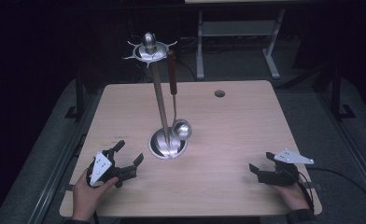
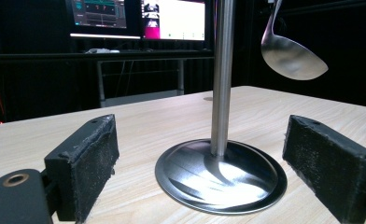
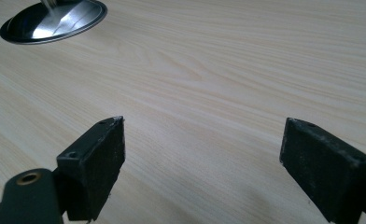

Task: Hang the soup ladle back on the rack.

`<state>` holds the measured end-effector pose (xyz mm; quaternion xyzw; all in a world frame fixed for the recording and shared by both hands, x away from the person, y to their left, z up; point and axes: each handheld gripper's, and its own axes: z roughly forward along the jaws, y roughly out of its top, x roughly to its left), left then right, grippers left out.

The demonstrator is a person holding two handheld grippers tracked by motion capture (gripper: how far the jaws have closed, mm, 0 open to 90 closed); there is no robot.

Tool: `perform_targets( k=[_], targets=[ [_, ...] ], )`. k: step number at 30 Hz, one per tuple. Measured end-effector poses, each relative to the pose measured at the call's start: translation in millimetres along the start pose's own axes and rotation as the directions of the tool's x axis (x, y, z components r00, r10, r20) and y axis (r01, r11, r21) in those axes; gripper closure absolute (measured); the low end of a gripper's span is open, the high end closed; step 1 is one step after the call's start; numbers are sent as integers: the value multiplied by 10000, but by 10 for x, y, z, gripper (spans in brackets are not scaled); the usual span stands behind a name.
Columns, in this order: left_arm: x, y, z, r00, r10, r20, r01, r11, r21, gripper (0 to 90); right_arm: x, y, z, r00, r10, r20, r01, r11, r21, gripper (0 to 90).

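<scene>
Dark all round, the room leaves a pale square wooden table (image 1: 228,135) as the one lit surface. At its near left, a hand grips the left gripper (image 1: 127,156), which rests low on the wood with its two black padded jaws spread wide apart, nothing between them. They point at the round polished steel base (image 2: 221,176) of a tall shiny metal utensil stand (image 1: 160,100), just ahead of that gripper near the table's middle. From the star-shaped hook ring on top hangs a steel ladle with a brown wooden handle (image 1: 175,100), its bowl just above the base, beside the pole. At the near right, the right gripper (image 1: 259,162) sits on the table, well apart from the stand, jaws likewise spread and empty.
</scene>
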<state>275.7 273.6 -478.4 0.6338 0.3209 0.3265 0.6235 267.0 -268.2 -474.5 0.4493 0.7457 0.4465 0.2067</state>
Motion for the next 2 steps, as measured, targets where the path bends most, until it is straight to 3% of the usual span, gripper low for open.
perform_targets(
  k=[2],
  targets=[
    [1,1,-1,10000,1,-6,-1,10000,18,98,-1,-2,3,10000,-11,6,11,10000,9,136]
  ],
)
